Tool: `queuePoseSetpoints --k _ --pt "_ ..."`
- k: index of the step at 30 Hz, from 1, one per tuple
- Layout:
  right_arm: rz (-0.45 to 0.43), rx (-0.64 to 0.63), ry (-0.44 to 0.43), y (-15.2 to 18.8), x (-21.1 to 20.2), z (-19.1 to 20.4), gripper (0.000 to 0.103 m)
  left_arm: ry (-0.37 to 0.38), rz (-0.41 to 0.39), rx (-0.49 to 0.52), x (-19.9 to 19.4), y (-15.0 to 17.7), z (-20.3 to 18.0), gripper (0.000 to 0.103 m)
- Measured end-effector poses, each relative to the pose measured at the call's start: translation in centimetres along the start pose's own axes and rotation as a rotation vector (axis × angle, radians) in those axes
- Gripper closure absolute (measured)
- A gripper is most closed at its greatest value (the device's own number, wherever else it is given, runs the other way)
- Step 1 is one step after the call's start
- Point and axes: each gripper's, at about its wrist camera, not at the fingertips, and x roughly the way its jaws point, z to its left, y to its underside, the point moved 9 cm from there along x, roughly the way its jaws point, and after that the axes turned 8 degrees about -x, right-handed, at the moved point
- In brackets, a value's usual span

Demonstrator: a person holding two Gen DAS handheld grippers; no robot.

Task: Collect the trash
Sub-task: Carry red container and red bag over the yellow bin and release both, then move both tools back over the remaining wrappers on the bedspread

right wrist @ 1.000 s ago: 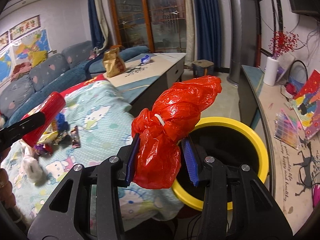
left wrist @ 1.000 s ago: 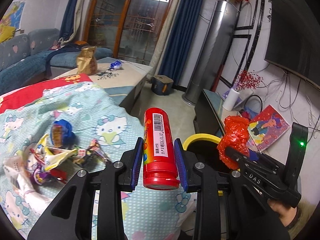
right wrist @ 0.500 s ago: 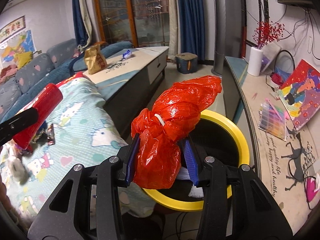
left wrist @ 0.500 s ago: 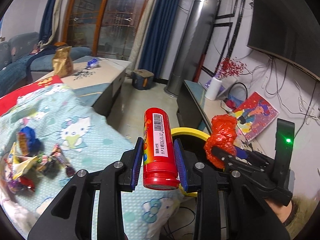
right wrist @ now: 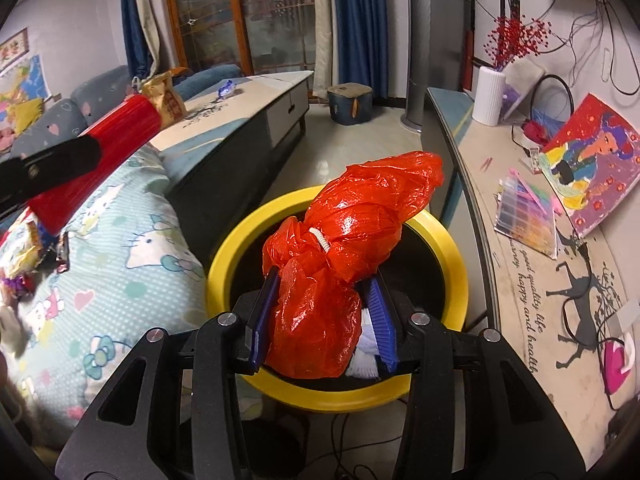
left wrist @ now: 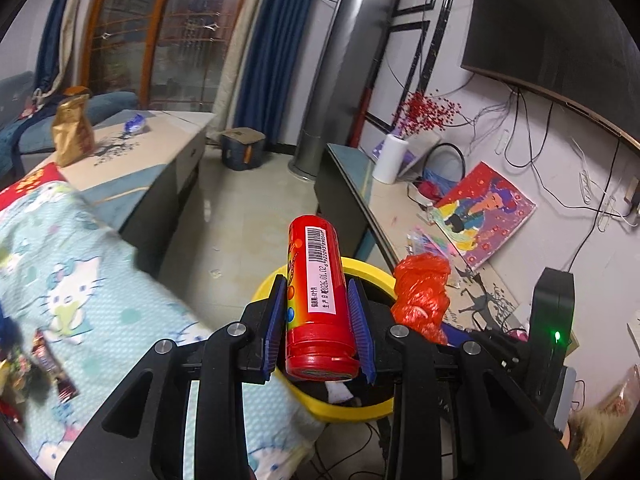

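Note:
My left gripper is shut on a red candy tube with a barcode label and holds it over the near rim of a yellow-rimmed black bin. My right gripper is shut on a knotted red plastic bag and holds it right above the bin's opening. The tube also shows at the left of the right wrist view. The bag and right gripper show to the right in the left wrist view. White trash lies inside the bin.
A Hello Kitty cloth with several loose wrappers lies to the left. A low TV bench with pictures and a white vase runs along the right. A coffee table with a gold bag stands behind.
Both grippers have moved right, away from the wrappers and toward the bin. The bag is now over the bin's opening and the tube over its rim. Both grips are unchanged.

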Motion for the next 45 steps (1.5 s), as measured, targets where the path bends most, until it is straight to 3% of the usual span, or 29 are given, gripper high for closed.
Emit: queuePoseSetpoints --k 9,10,12,13,14,15,16,20,22,31,45 --pt "0.017 0.023 0.014 0.8 0.6 -1.3 0.066 0.028 0.056 -0.014 4.6 -0.2 -1.0 0.073" --pt "0.009 0.021 0.015 0.9 0.7 -1.4 0.065 0.031 0.062 -0.014 4.9 -0.1 -1.1 0.073" --pt "0.011 0.014 0.025 1.1 1.0 -1.5 0.049 0.064 0.099 -0.016 6.1 0.1 -1.5 0.072" --pt "0.018 0.014 0.04 1.3 1.1 -1.7 0.04 0.078 0.126 -0.013 6.8 0.4 -1.6 0.067" --pt "0.024 0.016 0.053 1.4 1.1 -1.9 0.039 0.082 0.146 -0.009 7.5 0.7 -1.6 0.057" --pt "0.03 0.018 0.064 1.5 1.1 -2.2 0.039 0.076 0.153 -0.009 7.8 0.9 -1.3 0.029" --pt "0.03 0.022 0.075 1.5 1.0 -2.5 0.039 0.066 0.147 -0.014 7.8 1.0 -1.0 0.019" --pt "-0.013 0.035 0.103 0.8 0.0 -3.1 0.033 0.041 0.123 -0.05 6.3 1.2 0.8 0.019" --pt "-0.037 0.036 0.095 0.3 -0.4 -2.9 0.033 0.01 0.08 -0.04 4.9 0.9 1.7 0.009" --pt "-0.131 0.002 0.016 -2.0 -2.6 0.8 0.027 -0.152 -0.062 -0.069 -2.1 -0.2 7.0 0.008" --pt "-0.175 -0.128 -0.148 -3.2 -5.0 10.3 0.025 -0.33 -0.175 -0.16 -10.3 0.3 14.6 0.007"
